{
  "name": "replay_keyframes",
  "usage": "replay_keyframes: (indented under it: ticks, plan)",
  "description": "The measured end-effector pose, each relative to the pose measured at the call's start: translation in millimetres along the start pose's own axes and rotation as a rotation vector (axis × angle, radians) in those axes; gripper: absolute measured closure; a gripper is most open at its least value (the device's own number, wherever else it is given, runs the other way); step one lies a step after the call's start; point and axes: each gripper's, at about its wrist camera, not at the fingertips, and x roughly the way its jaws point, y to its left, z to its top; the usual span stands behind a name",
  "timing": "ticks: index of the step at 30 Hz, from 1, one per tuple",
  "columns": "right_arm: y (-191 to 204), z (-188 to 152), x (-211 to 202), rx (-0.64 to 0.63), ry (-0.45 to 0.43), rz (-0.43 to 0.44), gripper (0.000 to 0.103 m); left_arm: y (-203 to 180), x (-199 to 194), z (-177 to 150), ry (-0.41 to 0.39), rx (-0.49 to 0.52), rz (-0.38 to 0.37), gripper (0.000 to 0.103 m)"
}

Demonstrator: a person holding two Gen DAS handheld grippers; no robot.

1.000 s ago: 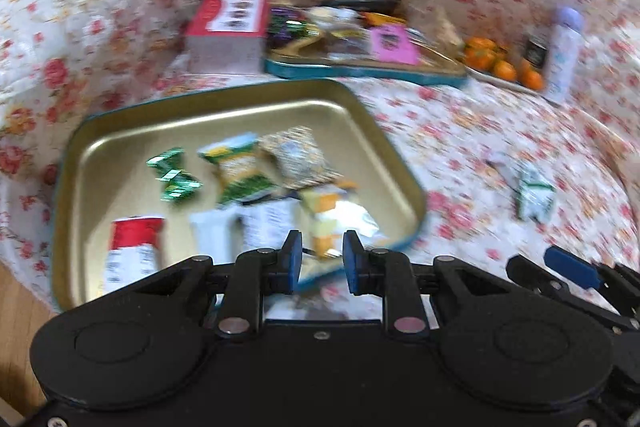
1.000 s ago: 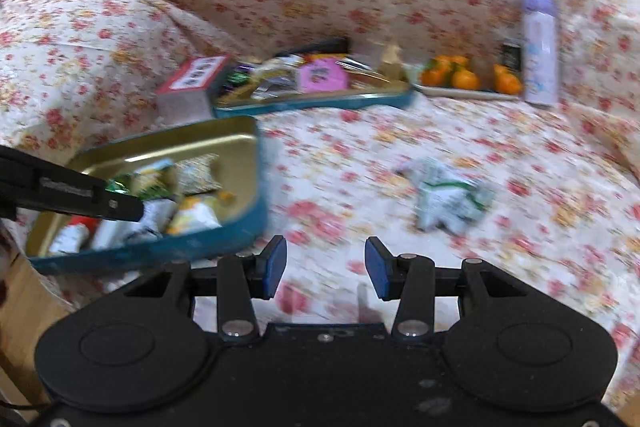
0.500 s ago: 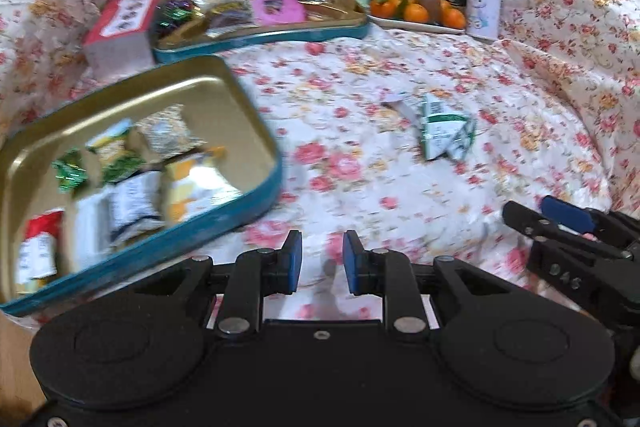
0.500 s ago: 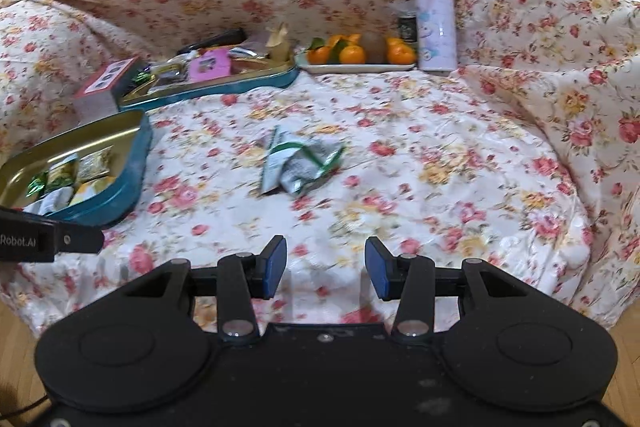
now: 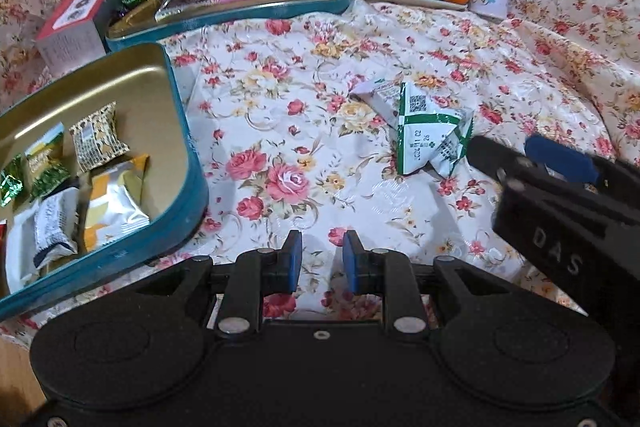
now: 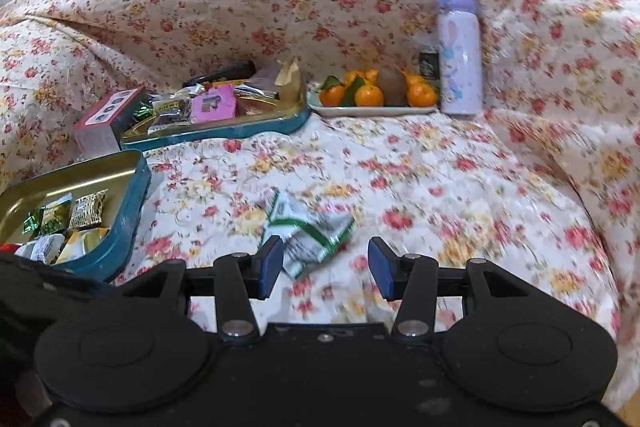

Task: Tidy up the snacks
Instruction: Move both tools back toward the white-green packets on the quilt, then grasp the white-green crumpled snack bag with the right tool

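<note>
Floral cloth (image 6: pixel 440 163) covers the whole sofa-like surface, and all the things lie on it. At the left stands a teal tin tray with a gold inside (image 5: pixel 120 83), and in it several wrapped snacks are already placed in rows, for example a yellow and white packet (image 5: pixel 114 205) and a brown patterned one (image 5: pixel 98 137). Behind it a second teal tray (image 5: pixel 256 13) is full of mixed snacks, with a red and white box (image 5: pixel 74 23) beside it. At the back I see a plate of mandarins (image 6: pixel 376 95) and a lilac bottle (image 6: pixel 458 55), which look apart from the task. One white and green snack packet (image 5: pixel 426 133) is alone on the cloth, well apart from both trays. The right gripper (image 6: pixel 326 263) is wide open, with no thing between the jaws, and it is just in front of this packet; the right view is blurred. The left gripper (image 5: pixel 319 259) has only a narrow gap and holds nothing. I judge the task is mostly done for the near tray, but this loose packet is not yet placed, and perhaps more from the back tray.
</note>
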Motion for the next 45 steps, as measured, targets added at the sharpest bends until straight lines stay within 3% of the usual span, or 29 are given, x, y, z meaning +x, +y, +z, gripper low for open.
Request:
replay_keyframes:
  ticks: [10,18,20,22,24,31,35,40,45]
  plan:
    - [12.9,12.2,36.1,-0.167,-0.024,0.058,0.047,-5.0,2.5,-0.3,-0.016,0.005,0.029,0.070]
    - [-9.9,14.9,61.3,-0.101,-0.022,-0.011,0.045,-3.7,3.7,0.7,-0.006,-0.006,0.014,0.069]
    - [-19.1,17.0,67.8,-0.082,-0.023,-0.077,0.045,-3.7,3.9,1.0,-0.004,-0.006,0.000,0.063]
    - [-29.4,18.8,70.9,-0.044,-0.019,-0.094,0.045,-6.7,4.5,0.1,-0.005,0.011,-0.018,0.050]
    - [-38.6,20.8,71.1,-0.009,-0.011,-0.103,0.044,-12.3,4.8,-1.5,-0.012,0.030,-0.002,0.050]
    - [-44.1,10.6,52.1,-0.042,-0.045,0.028,0.038,-13.8,5.1,-1.1,-0.017,0.019,0.003,0.049]
    - [-31.8,-0.4,59.2,-0.137,-0.030,0.010,0.034,-14.9,4.7,-1.9,-0.022,0.025,0.009,0.048]
    - [-28.5,-3.2,65.0,-0.168,-0.009,0.039,0.032,-16.3,4.7,-1.7,-0.023,0.029,0.017,0.047]
    - [-26.6,-10.6,63.3,-0.235,-0.044,0.029,0.034,-16.3,5.2,-1.3,-0.020,0.029,0.019,0.047]
